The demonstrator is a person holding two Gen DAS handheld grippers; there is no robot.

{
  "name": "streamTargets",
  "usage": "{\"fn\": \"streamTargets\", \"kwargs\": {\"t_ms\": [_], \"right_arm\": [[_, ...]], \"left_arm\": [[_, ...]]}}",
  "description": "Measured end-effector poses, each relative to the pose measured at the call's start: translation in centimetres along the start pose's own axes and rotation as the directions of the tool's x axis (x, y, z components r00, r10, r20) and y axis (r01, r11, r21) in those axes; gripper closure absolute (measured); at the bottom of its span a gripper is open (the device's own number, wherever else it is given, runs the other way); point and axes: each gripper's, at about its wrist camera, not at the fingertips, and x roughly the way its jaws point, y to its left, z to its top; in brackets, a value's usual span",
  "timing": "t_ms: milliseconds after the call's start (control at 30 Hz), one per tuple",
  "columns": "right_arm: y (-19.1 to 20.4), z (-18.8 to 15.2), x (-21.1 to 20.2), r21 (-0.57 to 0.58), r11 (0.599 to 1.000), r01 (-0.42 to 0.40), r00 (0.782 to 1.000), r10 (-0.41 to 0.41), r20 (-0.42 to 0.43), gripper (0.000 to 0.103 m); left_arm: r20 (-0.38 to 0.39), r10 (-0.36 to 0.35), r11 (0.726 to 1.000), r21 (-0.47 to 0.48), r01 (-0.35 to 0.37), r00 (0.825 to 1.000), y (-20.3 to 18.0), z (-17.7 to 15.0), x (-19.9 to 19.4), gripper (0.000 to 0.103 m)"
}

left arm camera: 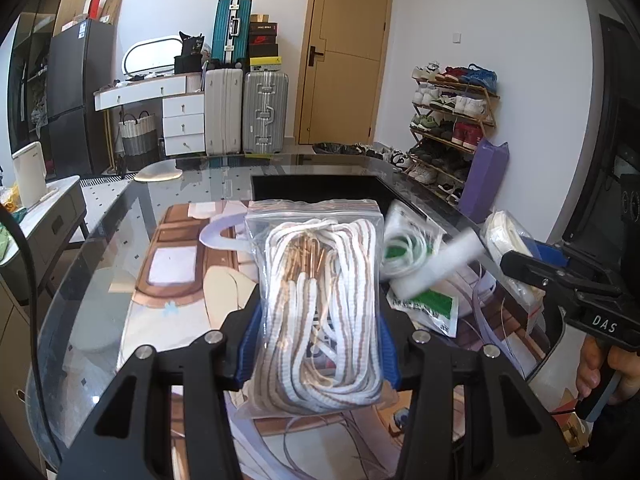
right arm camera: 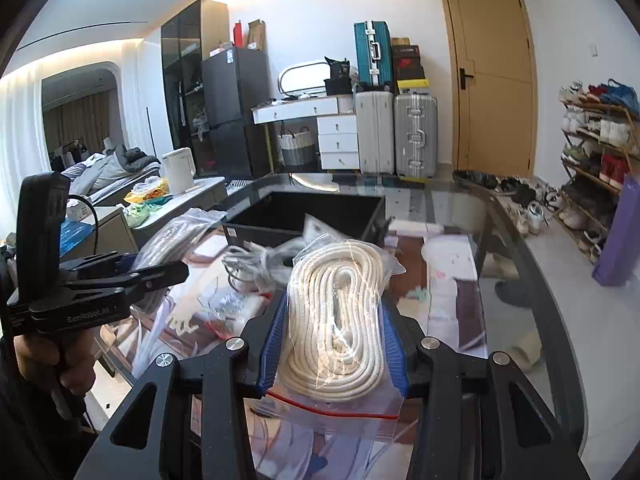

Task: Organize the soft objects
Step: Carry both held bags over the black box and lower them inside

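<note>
My left gripper [left arm camera: 318, 344] is shut on a clear zip bag of white-and-brown striped laces [left arm camera: 320, 304], held upright above the glass table. My right gripper [right arm camera: 334, 348] is shut on a clear zip bag of cream rope [right arm camera: 340, 320] with a red seal line. The right gripper also shows at the right edge of the left wrist view [left arm camera: 560, 276], and the left gripper at the left of the right wrist view [right arm camera: 120, 276]. A black open bin [right arm camera: 304, 216] stands on the table beyond both bags; it also shows in the left wrist view [left arm camera: 320, 188].
More bagged cords lie on the table: a green-and-white pack [left arm camera: 412, 248], a grey cable bundle [right arm camera: 260, 260]. The glass table [left arm camera: 100, 264] has a printed mat under it. Suitcases [left arm camera: 244, 112], drawers, a door and a shoe rack [left arm camera: 452, 120] stand beyond.
</note>
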Motion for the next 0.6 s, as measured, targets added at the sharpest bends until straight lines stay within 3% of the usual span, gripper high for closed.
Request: {"fn": "streamTargets", "kwargs": {"t_ms": [600], "right_arm": [[1.0, 5.2, 3.1, -0.049, 0.997, -0.053, 0.998, 0.054, 0.028, 0.058]], "left_arm": [[0.031, 0.010, 0.999, 0.031, -0.011, 0.999, -0.1, 3.9, 1.5, 0.055]]}}
